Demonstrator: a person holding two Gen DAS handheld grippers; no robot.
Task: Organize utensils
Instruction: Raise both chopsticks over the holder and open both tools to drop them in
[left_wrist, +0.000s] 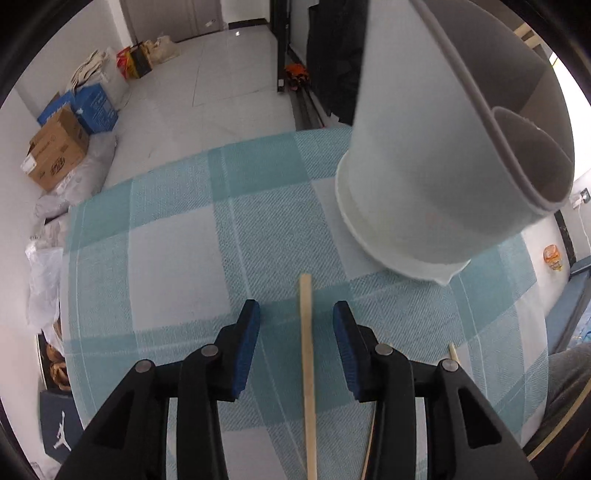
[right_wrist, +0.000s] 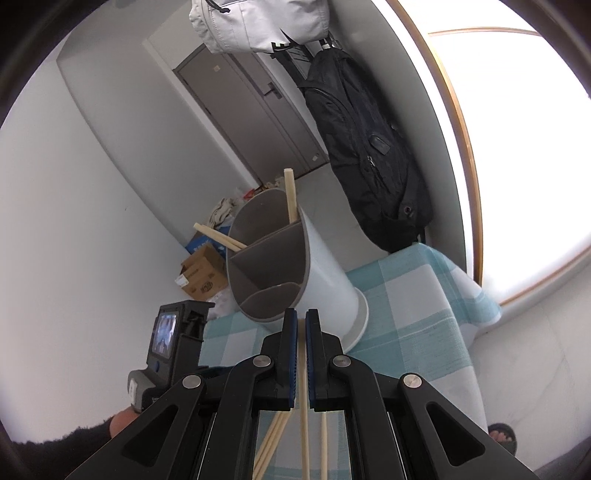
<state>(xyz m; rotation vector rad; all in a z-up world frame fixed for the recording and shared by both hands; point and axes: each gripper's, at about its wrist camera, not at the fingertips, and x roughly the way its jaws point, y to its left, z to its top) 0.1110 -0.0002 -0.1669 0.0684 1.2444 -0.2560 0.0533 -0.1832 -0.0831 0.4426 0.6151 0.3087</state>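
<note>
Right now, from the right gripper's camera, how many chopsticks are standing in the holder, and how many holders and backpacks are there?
chopsticks in the holder: 4, it seems, in two pairs
holder: 1
backpacks: 2, a black backpack and a white backpack
total: 7

Below my left fingers (left_wrist: 296, 345), a white Jumpman logo marks the dark box (left_wrist: 61, 435); the cardboard box's (left_wrist: 55, 147) print is illegible.
</note>
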